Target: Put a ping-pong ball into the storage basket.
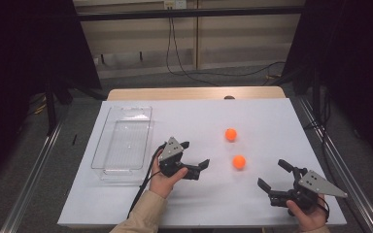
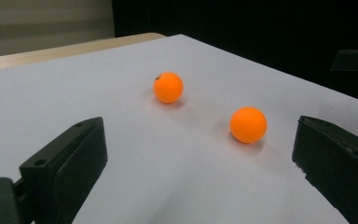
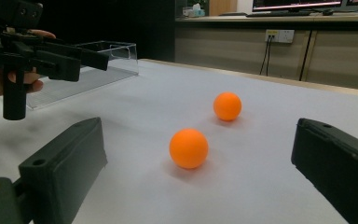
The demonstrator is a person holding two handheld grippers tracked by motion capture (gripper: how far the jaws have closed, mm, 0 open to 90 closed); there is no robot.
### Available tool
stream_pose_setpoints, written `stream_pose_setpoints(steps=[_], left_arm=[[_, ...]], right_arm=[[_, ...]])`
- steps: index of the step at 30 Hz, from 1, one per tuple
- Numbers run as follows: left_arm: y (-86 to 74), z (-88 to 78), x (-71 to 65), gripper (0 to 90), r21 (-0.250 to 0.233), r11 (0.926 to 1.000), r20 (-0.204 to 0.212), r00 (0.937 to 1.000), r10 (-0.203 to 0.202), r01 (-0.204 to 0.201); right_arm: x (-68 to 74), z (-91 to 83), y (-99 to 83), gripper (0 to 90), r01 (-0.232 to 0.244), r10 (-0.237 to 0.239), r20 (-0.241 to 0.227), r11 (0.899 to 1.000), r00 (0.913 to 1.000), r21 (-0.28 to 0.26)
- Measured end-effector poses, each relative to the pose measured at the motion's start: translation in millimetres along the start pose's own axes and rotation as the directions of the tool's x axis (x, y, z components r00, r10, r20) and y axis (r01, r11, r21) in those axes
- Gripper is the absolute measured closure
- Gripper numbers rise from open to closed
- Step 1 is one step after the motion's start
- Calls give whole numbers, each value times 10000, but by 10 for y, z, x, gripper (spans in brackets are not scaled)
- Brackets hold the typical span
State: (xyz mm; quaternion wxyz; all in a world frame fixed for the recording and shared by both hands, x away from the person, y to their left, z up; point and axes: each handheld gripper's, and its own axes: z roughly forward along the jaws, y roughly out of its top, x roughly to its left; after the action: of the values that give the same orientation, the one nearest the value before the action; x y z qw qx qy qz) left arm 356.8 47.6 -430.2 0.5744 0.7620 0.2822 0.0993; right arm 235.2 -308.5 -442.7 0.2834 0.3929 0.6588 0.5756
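Two orange balls (image 1: pixel 239 162) on white worktop (image 1: pixel 272 204), between both hands, well right of clear tray (image 1: pixel 121 141). Left tongs (image 1: pixel 194 158) and right tongs (image 1: pixel 272 175) both spread, empty. Balls likely light, hard, smooth, prone to roll; pinch across widest middle.

A clear plastic bin (image 1: pixel 121 141) was seen left of centre in the high view, set on the white-covered table (image 1: pixel 272 116); dark cables (image 1: pixel 184 68) were trailed across the floor beyond.
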Motion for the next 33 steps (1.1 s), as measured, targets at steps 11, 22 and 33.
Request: stream_pose_setpoints(steps=[11,22,33], left_arm=[[-12,95,-20,31,150,9999,134,9999,-30,28],[2,197,-53,31,314,9995,287,9996,72,-81],[12,275,-60,31,360,9993,360,9993,100,-113]], right_arm=[[1,1,0,26,-35,35,-13,10000,10000,-22],[-2,-3,3,25,-47,47,-40,10000,10000,-22],[-4,-2,3,26,-83,83,-33,9999,10000,-67]])
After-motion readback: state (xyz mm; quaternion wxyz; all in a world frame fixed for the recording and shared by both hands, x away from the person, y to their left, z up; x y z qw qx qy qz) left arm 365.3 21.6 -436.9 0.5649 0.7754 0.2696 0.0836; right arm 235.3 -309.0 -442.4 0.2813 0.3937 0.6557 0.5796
